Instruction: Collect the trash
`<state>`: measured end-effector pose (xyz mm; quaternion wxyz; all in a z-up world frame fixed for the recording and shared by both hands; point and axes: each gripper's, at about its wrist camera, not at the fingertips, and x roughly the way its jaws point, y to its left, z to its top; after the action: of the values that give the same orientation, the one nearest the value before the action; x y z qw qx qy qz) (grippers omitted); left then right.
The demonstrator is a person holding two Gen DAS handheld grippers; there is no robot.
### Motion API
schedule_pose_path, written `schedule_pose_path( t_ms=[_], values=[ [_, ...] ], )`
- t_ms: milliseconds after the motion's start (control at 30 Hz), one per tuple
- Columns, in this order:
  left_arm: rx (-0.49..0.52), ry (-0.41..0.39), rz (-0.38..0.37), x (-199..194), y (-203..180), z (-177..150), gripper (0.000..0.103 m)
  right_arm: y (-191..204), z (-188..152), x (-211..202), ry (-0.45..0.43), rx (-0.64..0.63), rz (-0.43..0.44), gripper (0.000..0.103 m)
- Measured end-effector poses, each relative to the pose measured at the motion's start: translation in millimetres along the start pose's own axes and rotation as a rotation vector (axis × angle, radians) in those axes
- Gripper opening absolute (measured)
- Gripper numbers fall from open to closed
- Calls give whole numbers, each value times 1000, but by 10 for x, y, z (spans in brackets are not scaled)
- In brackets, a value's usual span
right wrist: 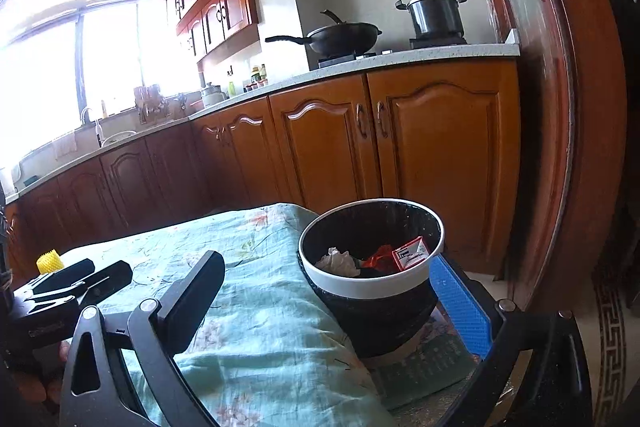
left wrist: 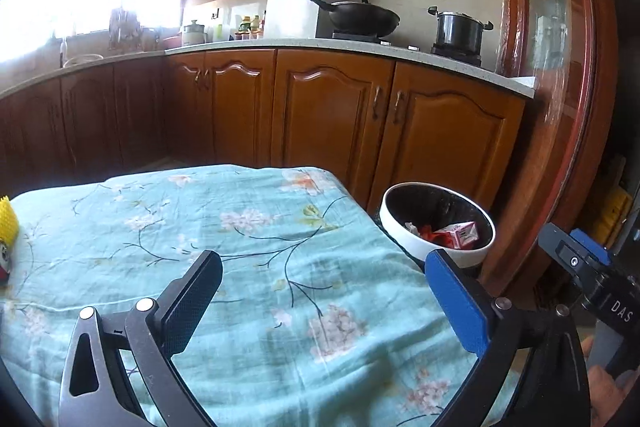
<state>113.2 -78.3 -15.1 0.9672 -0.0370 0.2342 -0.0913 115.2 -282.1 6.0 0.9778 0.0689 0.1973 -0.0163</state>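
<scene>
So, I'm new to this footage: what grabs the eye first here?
The white-rimmed, black-lined trash bin beside the table, holding a red carton and crumpled paper. Then the teal floral tablecloth, and the black wok on the stove behind.

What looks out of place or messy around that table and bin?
Little stands out. The floral tablecloth lies rumpled. A yellow foam net sits at the table's far corner. The trash bin stands upright, holding a red carton and crumpled tissue.
</scene>
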Motion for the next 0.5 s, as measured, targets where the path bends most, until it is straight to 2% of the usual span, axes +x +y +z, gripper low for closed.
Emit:
schedule_pose_path(
  t_ms=[200, 500],
  values=[
    [33, -39, 31, -130, -47, -153, 102, 69, -127, -39, -6, -24, 0, 103],
    [52, -45, 51, -125, 19, -221, 102, 144, -154, -73, -12, -47, 3, 103]
  ],
)
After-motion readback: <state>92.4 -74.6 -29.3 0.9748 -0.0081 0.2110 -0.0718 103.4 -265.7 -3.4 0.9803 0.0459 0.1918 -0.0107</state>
